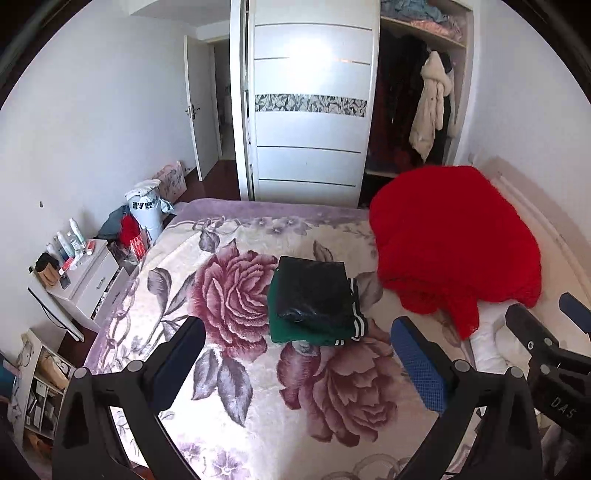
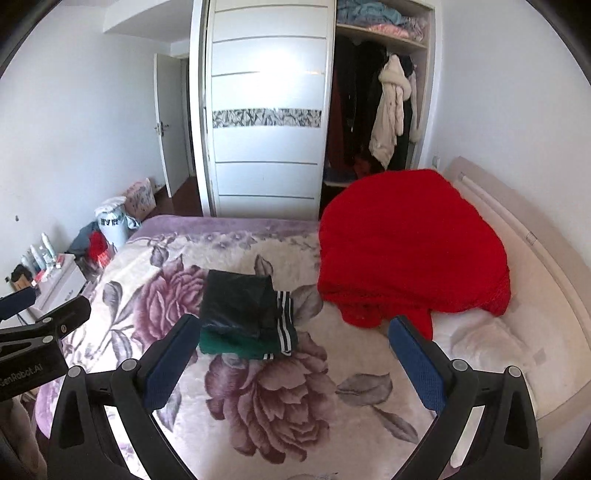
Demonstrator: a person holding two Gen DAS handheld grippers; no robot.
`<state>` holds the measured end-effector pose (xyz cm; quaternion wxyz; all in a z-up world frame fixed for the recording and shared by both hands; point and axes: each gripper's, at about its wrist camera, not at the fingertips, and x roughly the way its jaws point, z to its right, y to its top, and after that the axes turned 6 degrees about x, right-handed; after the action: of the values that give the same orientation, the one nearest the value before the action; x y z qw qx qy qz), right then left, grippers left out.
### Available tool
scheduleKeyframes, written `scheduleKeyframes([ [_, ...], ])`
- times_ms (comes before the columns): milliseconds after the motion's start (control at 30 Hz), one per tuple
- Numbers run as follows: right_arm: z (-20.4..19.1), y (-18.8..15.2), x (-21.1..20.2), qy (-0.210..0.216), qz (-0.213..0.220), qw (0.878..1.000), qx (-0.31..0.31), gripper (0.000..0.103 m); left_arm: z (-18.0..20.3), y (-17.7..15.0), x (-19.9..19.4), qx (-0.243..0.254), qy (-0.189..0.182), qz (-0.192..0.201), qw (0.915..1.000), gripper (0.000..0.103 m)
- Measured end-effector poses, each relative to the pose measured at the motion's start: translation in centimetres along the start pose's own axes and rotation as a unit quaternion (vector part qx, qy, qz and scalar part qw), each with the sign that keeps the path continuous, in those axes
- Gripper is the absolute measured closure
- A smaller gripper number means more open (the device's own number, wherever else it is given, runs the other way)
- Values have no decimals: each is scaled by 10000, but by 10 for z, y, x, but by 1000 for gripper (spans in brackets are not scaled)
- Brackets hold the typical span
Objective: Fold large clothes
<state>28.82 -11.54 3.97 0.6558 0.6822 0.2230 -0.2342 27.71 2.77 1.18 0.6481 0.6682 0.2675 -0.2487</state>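
**Both grippers hovering open over the bed, folded stack lying ahead**

Beyond both grippers, the wardrobe [image 1: 314, 110] is standing with its right side open. Dark garments and a cream coat [image 1: 432, 107] are hanging inside it, and folded fabrics in blue and pink are sitting on its top shelf [image 2: 384, 22]. Far off to the left of the left gripper, a white bag [image 1: 146, 210] is standing on the floor, and bottles are crowding a white dresser [image 1: 85, 273].

The stack [image 1: 314, 299] is sitting folded on the floral blanket [image 1: 229, 387]: a shiny black garment is lying on top, a green one is showing underneath along the near and left edges, and white stripes are running down the right edge. A red blanket [image 1: 450, 243] is heaping up just right of the stack, apart from it.

The left gripper [image 1: 299, 354] is hovering with its jaws spread wide, holding nothing; the stack is lying just ahead, between the lines of its two fingers, not touching them. The right gripper [image 2: 295, 350] is likewise gaping and empty, with the stack ahead and toward its left finger [image 2: 173, 354], whose tip is overlapping the stack's near left corner in that view; whether they are touching cannot be told. Each gripper is showing at the edge of the other's view.
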Motion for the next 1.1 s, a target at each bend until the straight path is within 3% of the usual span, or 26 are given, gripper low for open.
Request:
scheduleKeyframes([
  [433,10,0,-62,38,215,9997,-56,0,12,-17,-40,18,135,241,9996,0],
  [1100,14,2,-64,106,202,9997,-91,0,24,-23,-51,-25,234,341,9991,0],
])
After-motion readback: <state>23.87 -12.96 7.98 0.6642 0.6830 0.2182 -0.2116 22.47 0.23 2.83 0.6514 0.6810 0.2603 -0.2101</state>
